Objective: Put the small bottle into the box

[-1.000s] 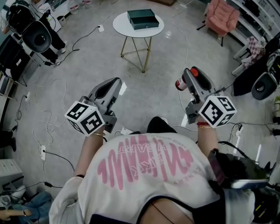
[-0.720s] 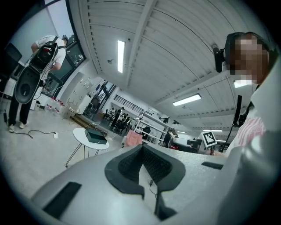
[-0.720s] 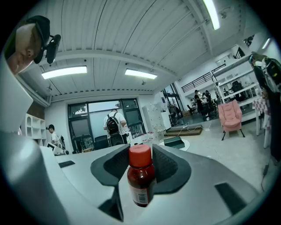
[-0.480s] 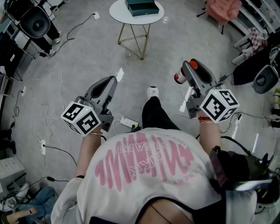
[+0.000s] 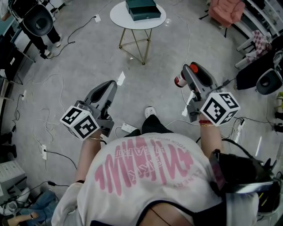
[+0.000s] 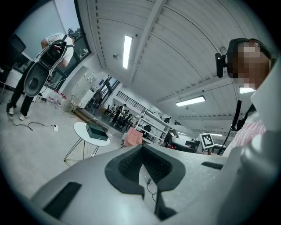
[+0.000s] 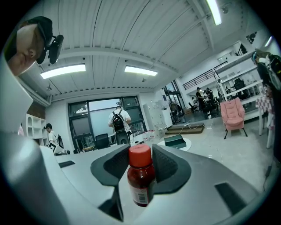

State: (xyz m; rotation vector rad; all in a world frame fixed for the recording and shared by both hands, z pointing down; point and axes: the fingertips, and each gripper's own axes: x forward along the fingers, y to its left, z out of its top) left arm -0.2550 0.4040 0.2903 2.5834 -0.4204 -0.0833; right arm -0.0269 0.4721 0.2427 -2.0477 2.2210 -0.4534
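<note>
Bottle status: small bottle (image 7: 140, 180) is pinched upright in R gripper (image 7: 140, 154), red cap up between the dark pads, body hanging below them. It's carried over the floor, well apart from the box (image 5: 142, 9). L gripper (image 5: 113, 84) has its claw pressed together w/ nothing in it. The dark green box sits on a round white table (image 5: 132, 23) w/ thin gold legs, far side of the room. Task barely under way; carry and drop-in are left.

Risks, my call:
- Grip looks high on the bottle, near cap/neck, so a jolt could make it pivot or slip out.
- Cables and a power strip (image 5: 128, 128) lie on the floor btw person and table: trip or snag hazard.
- Box lid seems shut from here, can't confirm. If so, L gripper has to open it first, and pushing on a light box or spindly table could shove it off.
- Releasing too high could make the bottle bounce out or tip.

Writing: bottle label shows a barcode, rest of print too small to read. Pink lettering on the person's white shirt, upside down from the head view, not reliably legible. Marker cubes carry b/w square codes only. No brand visible on the box.
</note>
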